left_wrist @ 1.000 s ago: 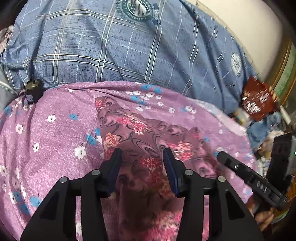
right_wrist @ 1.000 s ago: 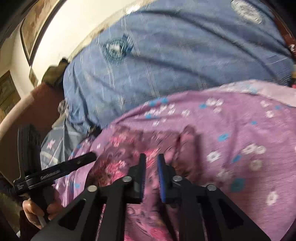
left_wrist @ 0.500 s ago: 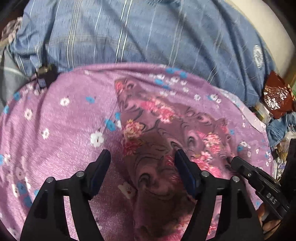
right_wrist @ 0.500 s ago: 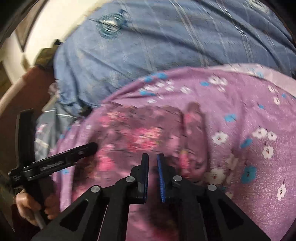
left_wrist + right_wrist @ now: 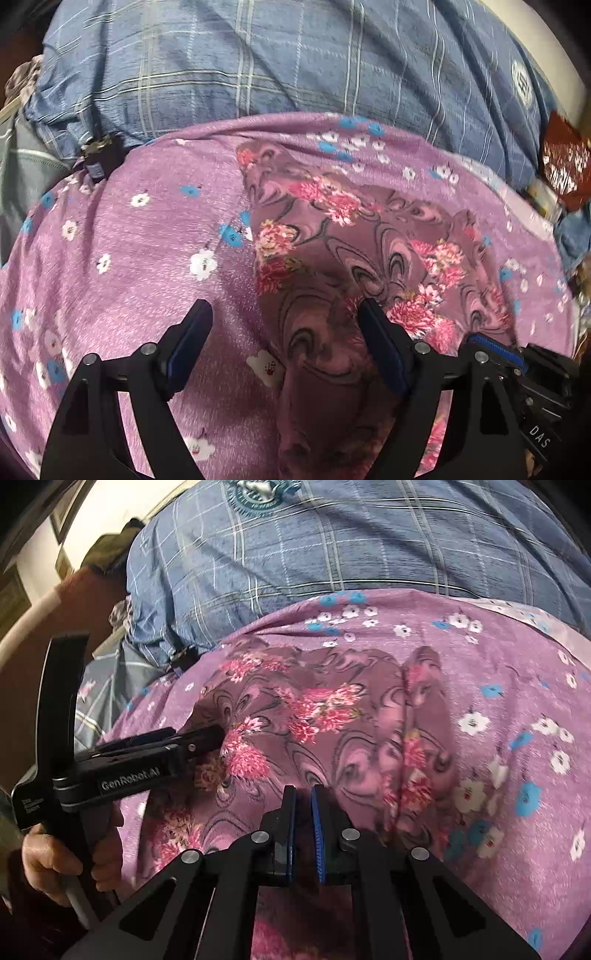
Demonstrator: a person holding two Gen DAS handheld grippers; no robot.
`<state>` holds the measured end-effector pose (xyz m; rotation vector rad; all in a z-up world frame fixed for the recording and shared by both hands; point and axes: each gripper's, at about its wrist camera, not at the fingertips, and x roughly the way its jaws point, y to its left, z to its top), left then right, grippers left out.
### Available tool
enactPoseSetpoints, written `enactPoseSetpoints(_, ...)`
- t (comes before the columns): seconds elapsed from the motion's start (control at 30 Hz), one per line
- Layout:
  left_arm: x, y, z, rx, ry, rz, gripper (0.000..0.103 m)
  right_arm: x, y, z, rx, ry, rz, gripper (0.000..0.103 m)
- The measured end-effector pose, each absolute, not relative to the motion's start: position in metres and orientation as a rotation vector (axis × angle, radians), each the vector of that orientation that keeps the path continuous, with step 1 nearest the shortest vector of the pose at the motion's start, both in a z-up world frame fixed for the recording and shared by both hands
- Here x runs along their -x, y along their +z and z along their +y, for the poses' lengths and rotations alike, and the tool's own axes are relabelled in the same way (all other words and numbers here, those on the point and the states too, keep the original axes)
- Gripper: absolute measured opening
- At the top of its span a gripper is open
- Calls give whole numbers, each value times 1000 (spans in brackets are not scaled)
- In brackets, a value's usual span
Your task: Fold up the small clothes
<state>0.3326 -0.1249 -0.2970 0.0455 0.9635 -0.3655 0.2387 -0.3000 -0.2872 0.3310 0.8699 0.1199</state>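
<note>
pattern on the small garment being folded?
Mauve with dark swirls and pink flower clusters; the garment shows best in the left wrist view.

Place: a bedroom in a home
Signs: purple flowered bedsheet, blue checked blanket, framed picture on wall

A purple flowered sheet covers the bed; behind it lies a blue plaid blanket, a dark red cloth at its right end.

One floral garment, two tongs
</note>
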Motion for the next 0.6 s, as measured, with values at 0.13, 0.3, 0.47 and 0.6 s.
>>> enactPoseSetpoints(0.13, -308, -278, -121, -63, -378, 904, 82, -215, -271, -305, -315, 69, 822, 14)
enactPoseSetpoints(0.3, -275, -284, -125, -121, -366, 934, 82, -188, -268, -300, -291, 21, 846, 14)
enactPoseSetpoints(0.47, -255, -322, -134, -199, -338, 989, 83, -180, -300, -288, -255, -28, 954, 15)
enactPoseSetpoints(0.6, -254, -309, -117, -106, -342, 968, 82, -166, -288, -287, -272, -56, 924, 19)
